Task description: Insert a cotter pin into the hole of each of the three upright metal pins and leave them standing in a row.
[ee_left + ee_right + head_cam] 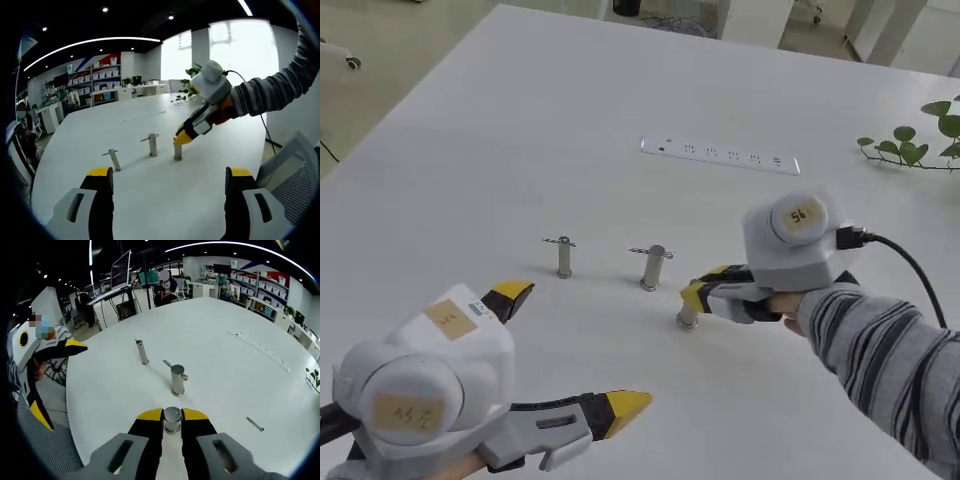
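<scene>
Three upright metal pins stand in a row on the white table. The left pin [564, 258] and the middle pin [651, 268] each carry a cotter pin through the top. My right gripper [695, 296] is shut on the third metal pin [172, 420], its yellow tips clamping the pin's head; no cotter pin shows in it. A loose cotter pin [255, 424] lies flat on the table to the right of that gripper. My left gripper [570, 350] hovers open near the front edge, holding nothing, with the pins [152, 145] well ahead of it.
A white power strip [720, 155] lies further back on the table. A green plant [920, 140] reaches in at the far right. A black cable [910, 265] trails from the right gripper. Desks, shelves and seated people fill the room behind.
</scene>
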`<state>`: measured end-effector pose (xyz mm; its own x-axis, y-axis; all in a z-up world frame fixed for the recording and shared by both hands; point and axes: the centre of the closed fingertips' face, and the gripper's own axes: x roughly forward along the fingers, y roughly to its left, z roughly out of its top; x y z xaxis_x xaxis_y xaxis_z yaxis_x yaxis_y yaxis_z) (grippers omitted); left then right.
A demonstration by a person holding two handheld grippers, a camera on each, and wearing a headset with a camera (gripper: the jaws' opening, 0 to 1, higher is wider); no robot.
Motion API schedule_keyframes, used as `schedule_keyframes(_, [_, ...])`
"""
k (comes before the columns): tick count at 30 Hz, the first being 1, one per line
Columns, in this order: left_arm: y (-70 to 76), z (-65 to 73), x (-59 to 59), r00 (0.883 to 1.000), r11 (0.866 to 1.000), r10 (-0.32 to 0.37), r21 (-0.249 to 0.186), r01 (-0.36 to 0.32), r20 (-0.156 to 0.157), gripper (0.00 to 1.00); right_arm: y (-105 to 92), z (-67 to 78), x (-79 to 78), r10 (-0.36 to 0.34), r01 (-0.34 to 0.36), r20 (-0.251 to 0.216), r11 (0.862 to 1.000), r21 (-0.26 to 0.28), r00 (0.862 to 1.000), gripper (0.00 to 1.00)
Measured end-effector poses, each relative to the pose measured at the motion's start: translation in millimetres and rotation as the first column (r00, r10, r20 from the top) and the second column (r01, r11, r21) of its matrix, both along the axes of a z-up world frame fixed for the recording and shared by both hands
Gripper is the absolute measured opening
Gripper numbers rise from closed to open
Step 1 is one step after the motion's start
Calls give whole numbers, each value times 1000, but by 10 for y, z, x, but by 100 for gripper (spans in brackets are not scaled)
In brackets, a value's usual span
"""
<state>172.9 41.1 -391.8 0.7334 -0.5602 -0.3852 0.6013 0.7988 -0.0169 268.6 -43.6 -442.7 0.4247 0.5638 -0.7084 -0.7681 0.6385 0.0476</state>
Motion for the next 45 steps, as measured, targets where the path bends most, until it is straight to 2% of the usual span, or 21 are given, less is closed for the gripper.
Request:
schedule_keyframes(9, [-8,-8,-20,1000,1000,-3,0,3,-2,91,111,-39,-102,16,-16,-5,1000,5,1000,8])
schedule_keyframes(18, [-29,-26,-18,1000,1000,-8,1,8,-5,91,184,-66,-170,34,-34,11,999,8,999,8])
schedule_keyframes(26, [-46,-32,-27,1000,1000,-16,5,16,-10,91,204,-70,-183,10,-10,4,999,47,1000,10])
schedule_keyframes(30, [-48,-32,-34,1000,1000,-18,7,18,-11,92,195,-120,-240,21,-21,-7,999,46,1000,22])
schedule_keyframes(32, [-43,-32,-38,1000,1000,-17,8,17,-12,92,185,-115,-262,30,-30,-4,998,49,1000,23])
schedule_keyframes(36, [-32,-38,-37,1000,1000,-12,10,12,-15,92,102,-97,-302,48,-47,-1,998,46,999,27])
schedule_keyframes(41, [-16,-32,-28,1000,1000,-4,12,4,-15,93,-89,-34,-271,53,-53,-1,998,42,999,30])
schedule_keyframes(45, [-7,-30,-9,1000,1000,4,9,-4,-16,94,-340,0,-143,46,-46,16,999,1,999,29])
